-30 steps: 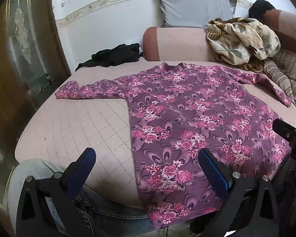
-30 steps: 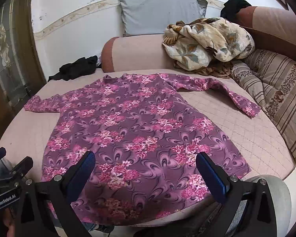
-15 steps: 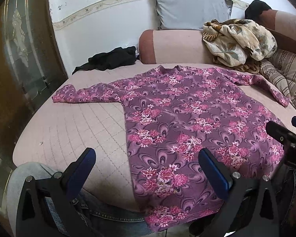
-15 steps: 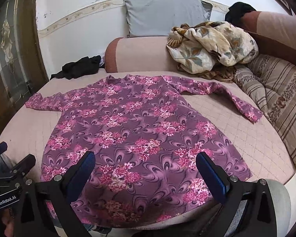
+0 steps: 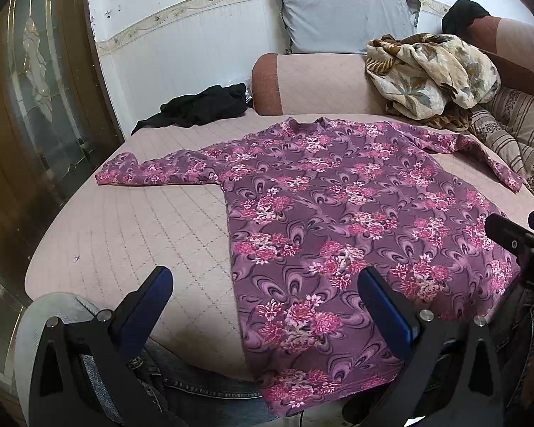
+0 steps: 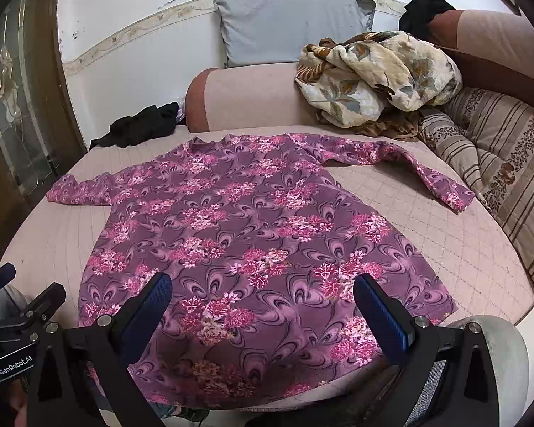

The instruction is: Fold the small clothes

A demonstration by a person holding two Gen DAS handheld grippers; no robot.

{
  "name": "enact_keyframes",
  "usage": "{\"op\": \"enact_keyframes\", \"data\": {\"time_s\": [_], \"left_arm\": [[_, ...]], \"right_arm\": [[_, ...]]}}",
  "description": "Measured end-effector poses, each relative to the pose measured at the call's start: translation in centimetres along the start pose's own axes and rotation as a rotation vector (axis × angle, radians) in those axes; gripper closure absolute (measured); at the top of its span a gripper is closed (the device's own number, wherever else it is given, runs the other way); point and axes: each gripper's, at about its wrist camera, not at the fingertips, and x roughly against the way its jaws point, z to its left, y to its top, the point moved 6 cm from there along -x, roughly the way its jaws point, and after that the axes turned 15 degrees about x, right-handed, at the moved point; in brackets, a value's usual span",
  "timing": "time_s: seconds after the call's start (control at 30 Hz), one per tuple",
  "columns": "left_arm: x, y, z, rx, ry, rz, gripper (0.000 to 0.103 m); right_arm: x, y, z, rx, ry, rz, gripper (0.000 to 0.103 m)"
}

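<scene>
Shirt flat, both jaws spread and empty

Purple floral shirt (image 5: pixel 341 220) spread flat across frame centre on quilted pink bed (image 5: pixel 131 227), hem nearest. Left gripper (image 5: pixel 267 297) wide open at bottom of frame, above hem's left edge. Right gripper (image 6: pixel 263 293) wide open too, above hem. Black garment (image 6: pixel 142 126) upper left; grey pillow (image 6: pixel 288 25) top centre; floral blanket (image 6: pixel 377 78) upper right.

A grey pillow (image 5: pixel 341 17) leans on the wall at upper centre. A floral blanket (image 5: pixel 434 74) is heaped at upper right, black clothing (image 5: pixel 203 108) lies left of the pink bolster (image 5: pixel 317 85), and a striped cushion (image 6: pixel 498 163) sits at far right.
</scene>
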Motion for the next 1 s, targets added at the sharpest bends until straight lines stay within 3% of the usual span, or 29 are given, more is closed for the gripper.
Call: {"op": "enact_keyframes", "data": {"time_s": [0.47, 1.0], "left_arm": [[0.2, 0.0, 0.3, 0.012, 0.000, 0.000, 0.000], [0.5, 0.2, 0.6, 0.011, 0.005, 0.005, 0.000]], "right_arm": [[0.8, 0.2, 0.2, 0.004, -0.027, -0.027, 0.000], [1.0, 0.3, 0.6, 0.004, 0.036, -0.012, 0.000]]}}
